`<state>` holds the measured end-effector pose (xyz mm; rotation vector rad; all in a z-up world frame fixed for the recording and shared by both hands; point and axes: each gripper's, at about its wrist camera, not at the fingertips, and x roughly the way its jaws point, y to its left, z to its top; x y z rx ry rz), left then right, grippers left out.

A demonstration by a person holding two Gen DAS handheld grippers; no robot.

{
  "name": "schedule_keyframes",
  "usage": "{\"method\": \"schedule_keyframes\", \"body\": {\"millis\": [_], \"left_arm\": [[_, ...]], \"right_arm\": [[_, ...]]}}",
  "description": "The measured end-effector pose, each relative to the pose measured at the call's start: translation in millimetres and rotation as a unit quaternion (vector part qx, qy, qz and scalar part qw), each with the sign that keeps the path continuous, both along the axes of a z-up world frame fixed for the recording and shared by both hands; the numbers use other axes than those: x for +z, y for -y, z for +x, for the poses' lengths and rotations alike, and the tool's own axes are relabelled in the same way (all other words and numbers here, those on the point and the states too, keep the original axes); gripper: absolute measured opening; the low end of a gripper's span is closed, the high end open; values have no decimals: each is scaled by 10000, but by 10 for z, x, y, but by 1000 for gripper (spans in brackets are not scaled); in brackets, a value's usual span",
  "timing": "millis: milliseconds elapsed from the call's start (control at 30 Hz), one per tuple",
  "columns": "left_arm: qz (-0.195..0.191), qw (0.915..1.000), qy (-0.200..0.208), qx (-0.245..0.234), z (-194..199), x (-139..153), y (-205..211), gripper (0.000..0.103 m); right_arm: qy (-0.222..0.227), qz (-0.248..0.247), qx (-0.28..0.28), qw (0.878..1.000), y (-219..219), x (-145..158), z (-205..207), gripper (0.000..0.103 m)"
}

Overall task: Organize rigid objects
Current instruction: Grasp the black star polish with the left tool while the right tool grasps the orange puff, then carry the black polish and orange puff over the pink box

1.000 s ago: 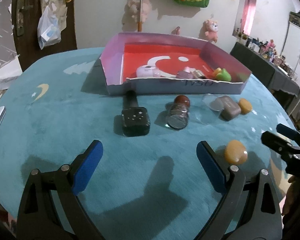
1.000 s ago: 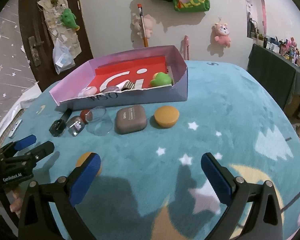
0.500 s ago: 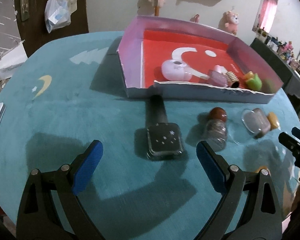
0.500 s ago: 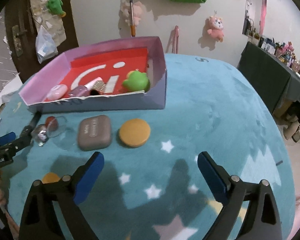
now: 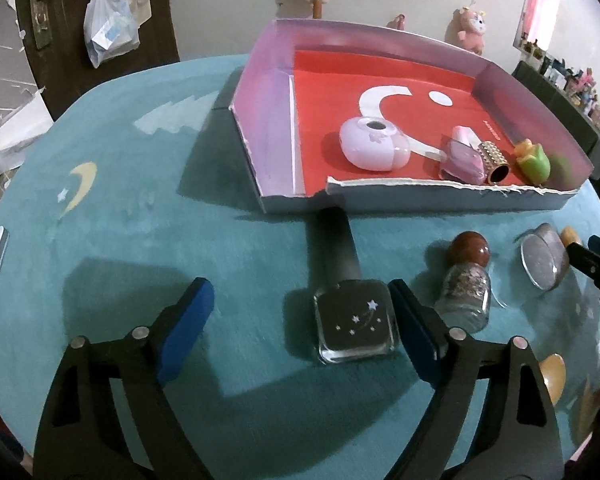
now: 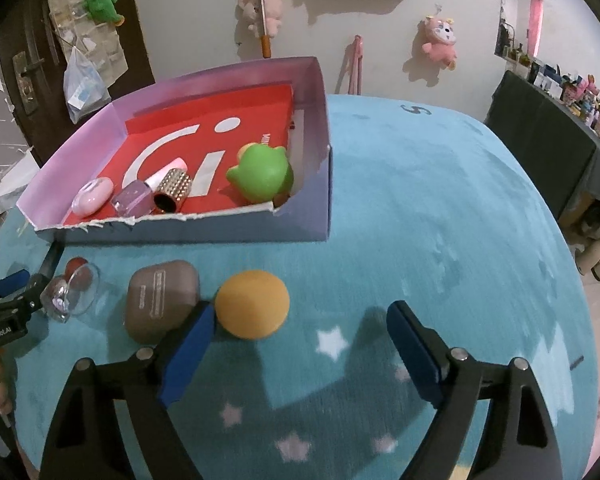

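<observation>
A: The desk [image 5: 140, 208] has a soft teal cover, and the box [image 5: 272, 128] sits at its far side against a wall with plush toys.

B: The bottle [image 5: 356, 320] lies before the box, cap toward it. I think it is heavy, smooth glass, so grip its flat sides.

A: The left tool [image 5: 300, 320] has just been narrowing, nothing pinched yet; one pad is beside the bottle.

B: The right tool [image 6: 296, 336], also narrowing, holds nothing; the orange disc [image 6: 252, 304] is just beside one pad.
</observation>
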<state>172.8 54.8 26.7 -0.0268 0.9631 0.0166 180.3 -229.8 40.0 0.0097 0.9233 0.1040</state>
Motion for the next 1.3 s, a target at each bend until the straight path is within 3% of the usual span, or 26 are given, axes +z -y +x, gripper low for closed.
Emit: {"method": "schedule_keyframes", "body": {"millis": [100, 300, 333, 367, 433, 533, 833, 1200, 1300], "left_arm": [[-15, 9999, 39, -93, 4, 9, 20, 78], [-89, 9994, 143, -308, 18, 28, 84, 55], [-126, 9990, 165, -404, 15, 37, 106, 46], [-171, 9986, 172, -470, 12, 45, 114, 34], [-391, 9976, 169, -540, 6, 78, 93, 34], [-562, 9967, 210, -542, 5, 136, 43, 34], [-497, 9948, 522, -717, -78, 375, 137, 34], [-486, 9955, 211, -791, -225, 88, 112, 34], [-389, 9947, 342, -888, -290, 66, 118, 34]], "right_arm": [[-14, 43, 64, 10000, -15, -16, 44, 83], [44, -62, 148, 9999, -73, -48, 90, 74], [62, -64, 168, 9998, -84, -51, 90, 70], [89, -68, 212, 9997, -97, -48, 81, 59], [143, -56, 324, 9994, -122, -20, 48, 40], [224, 69, 363, 9991, -99, 71, 3, 40], [481, 299, 386, 9977, -36, 332, -103, 40], [174, 326, 420, 9984, -47, 85, -226, 40], [47, 305, 443, 9985, -52, 3, -295, 40]]}}
